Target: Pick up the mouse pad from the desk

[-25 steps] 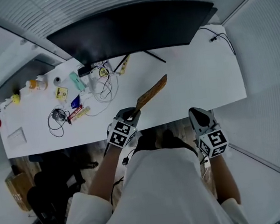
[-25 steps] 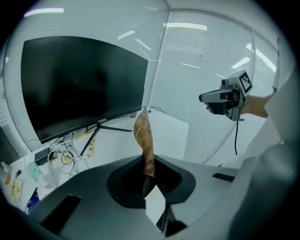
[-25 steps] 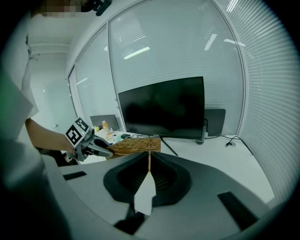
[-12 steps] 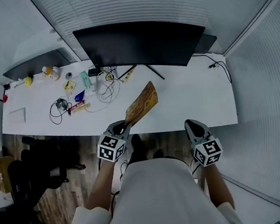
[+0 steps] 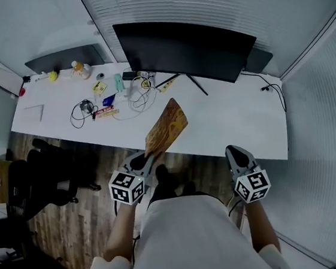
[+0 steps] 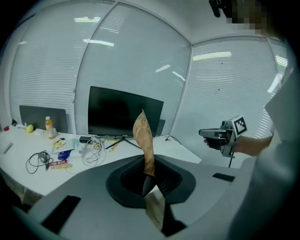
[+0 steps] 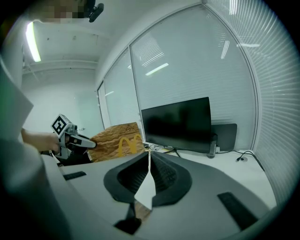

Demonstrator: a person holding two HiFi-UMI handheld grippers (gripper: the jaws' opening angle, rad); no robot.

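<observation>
The left gripper's [image 5: 148, 157] jaws are pinched on one corner of the mouse pad [image 5: 166, 128]. That corner is swallowed between them, so how deep the grip goes cannot be made out. From the jaws the pad slants up and forward, clear of the desk [image 5: 239, 123], over its near edge. The left gripper view shows the pad [image 6: 143, 136] nearly edge-on, so its face is hidden there. The right gripper view shows the wood-grain face with a yellow arched mark [image 7: 115, 143].

The right gripper [image 5: 236, 151] is well apart to the left gripper's right. Its jaws are pressed together with nothing between them [image 7: 149, 164].

The person's torso cuts off both forearms. The clutter beyond the left gripper is too small to name, apart from looped cables [image 5: 140, 98] and a bottle [image 5: 78, 67].

Counted: two grippers, one mouse pad, one monitor [image 5: 188, 47], one bottle.
</observation>
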